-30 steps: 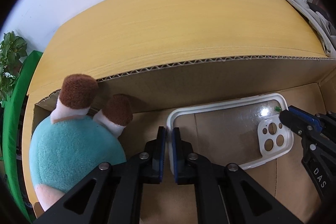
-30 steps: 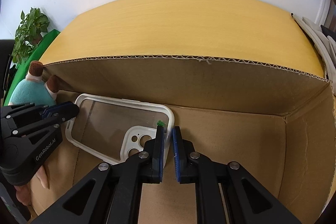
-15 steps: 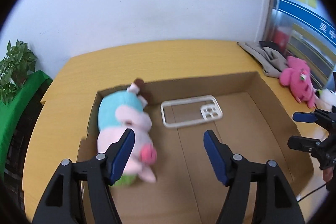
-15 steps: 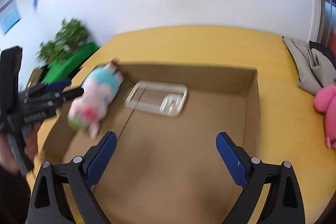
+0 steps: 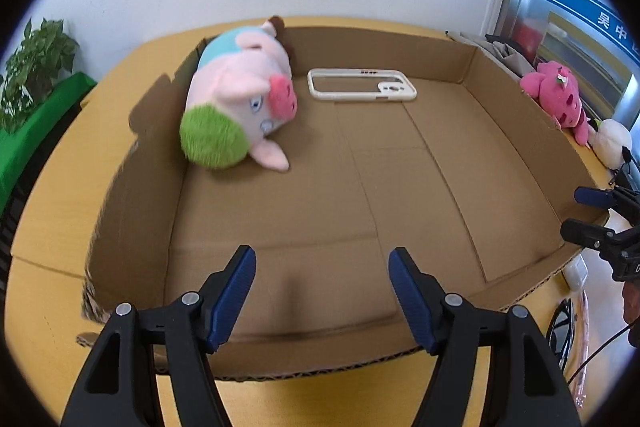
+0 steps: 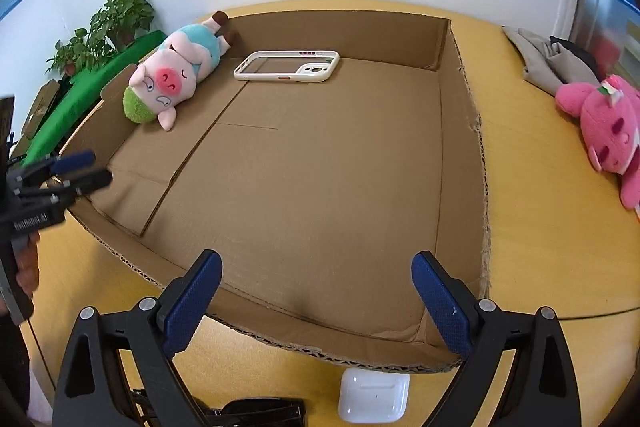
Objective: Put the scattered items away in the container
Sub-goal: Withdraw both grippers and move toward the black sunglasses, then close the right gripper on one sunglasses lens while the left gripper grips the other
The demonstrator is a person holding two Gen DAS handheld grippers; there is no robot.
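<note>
A shallow cardboard box (image 5: 516, 95) (image 6: 460, 75) lies on the yellow table. Inside, at its far left, lies a pink pig plush (image 5: 236, 95) (image 6: 172, 75), and beside it a white phone case (image 5: 362, 91) (image 6: 288, 67). My left gripper (image 5: 322, 295) is open and empty over the box's near edge. My right gripper (image 6: 316, 303) is open and empty over the near edge too. A white earbud case (image 6: 374, 399) and black sunglasses (image 6: 256, 413) lie on the table in front of the box. A pink strawberry plush (image 6: 608, 131) (image 5: 560, 99) lies right of it.
Grey cloth (image 6: 548, 59) lies at the table's far right. A white plush (image 5: 612, 143) sits beside the pink one. A potted plant (image 6: 116, 23) on green cloth (image 6: 80, 95) stands left of the table. Cables (image 5: 576, 331) lie near the box's right corner.
Both grippers let go of the phone case, opened wide and pulled back and up out of the box. The case now lies flat on the box floor.
</note>
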